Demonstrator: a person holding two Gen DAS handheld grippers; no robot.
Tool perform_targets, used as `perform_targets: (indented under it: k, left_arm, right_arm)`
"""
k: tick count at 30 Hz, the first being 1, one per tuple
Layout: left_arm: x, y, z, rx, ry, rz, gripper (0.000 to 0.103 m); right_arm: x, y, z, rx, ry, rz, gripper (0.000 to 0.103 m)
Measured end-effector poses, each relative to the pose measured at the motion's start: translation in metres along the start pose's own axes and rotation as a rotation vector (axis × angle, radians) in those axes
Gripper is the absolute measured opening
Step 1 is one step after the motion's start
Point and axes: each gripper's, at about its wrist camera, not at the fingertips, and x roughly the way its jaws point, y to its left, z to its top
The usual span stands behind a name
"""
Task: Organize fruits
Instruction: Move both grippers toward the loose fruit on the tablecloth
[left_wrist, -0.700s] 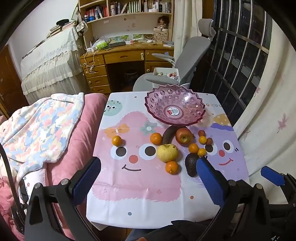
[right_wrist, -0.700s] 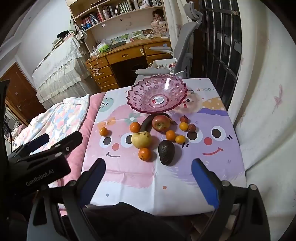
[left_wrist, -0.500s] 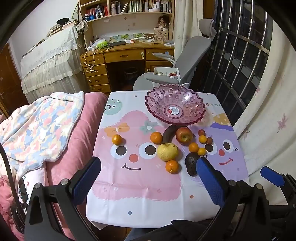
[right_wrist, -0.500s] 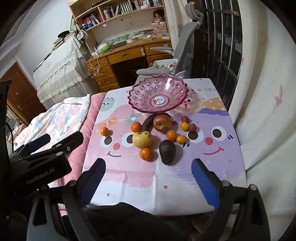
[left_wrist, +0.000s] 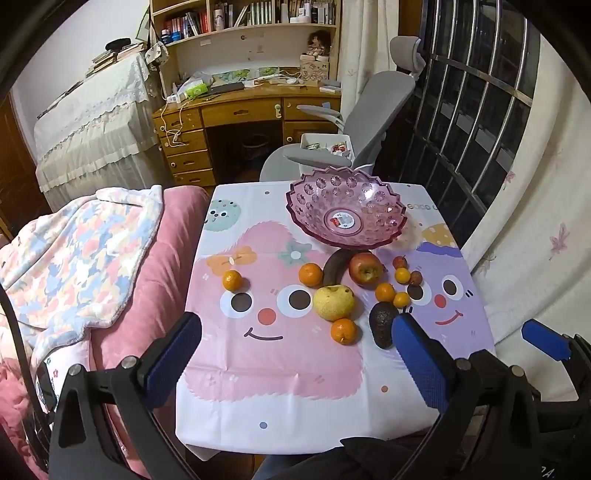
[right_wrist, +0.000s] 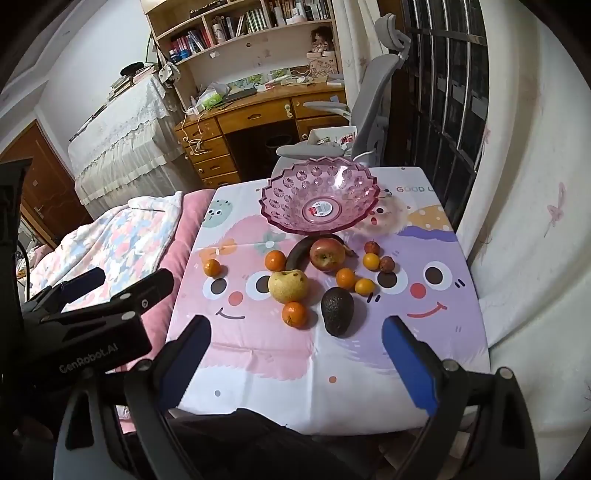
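Note:
An empty pink plastic bowl (left_wrist: 347, 210) (right_wrist: 319, 199) stands at the table's far side. In front of it lie a red apple (left_wrist: 365, 267) (right_wrist: 325, 254), a dark banana (left_wrist: 336, 264), a yellow pear (left_wrist: 333, 302) (right_wrist: 287, 283), an avocado (left_wrist: 383, 323) (right_wrist: 337, 311), several oranges, one apart at the left (left_wrist: 232, 280), and small red fruits (left_wrist: 400, 262). My left gripper (left_wrist: 295, 354) is open and empty above the near table edge. My right gripper (right_wrist: 295, 354) is open and empty, near the avocado.
The table carries a cartoon-face cloth (left_wrist: 269, 369). A pink bed with a patterned blanket (left_wrist: 74, 258) lies to the left. A grey office chair (left_wrist: 354, 122) and a wooden desk (left_wrist: 240, 114) stand behind the table. A curtain (left_wrist: 535, 221) hangs at the right.
Both grippers have edged slightly forward toward the fruits. Nothing on the table has moved.

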Motion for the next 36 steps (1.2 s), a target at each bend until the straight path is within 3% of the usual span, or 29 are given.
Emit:
perform_targets:
  k: [8, 24, 36]
  left_arm:
    - [0.008, 0.018, 0.011, 0.024, 0.02, -0.048, 0.102]
    - [0.047, 0.042, 0.002, 0.079, 0.115, -0.145, 0.102]
    - [0.093, 0.038, 0.01, 0.149, 0.17, -0.153, 0.102]
  right_arm:
    - [-0.004, 0.007, 0.007, -0.011, -0.032, -0.02, 0.095]
    - [0.007, 0.034, -0.008, 0.001, -0.082, -0.124, 0.095]
    - [0.048, 0.018, -0.027, -0.01, -0.06, -0.197, 0.095]
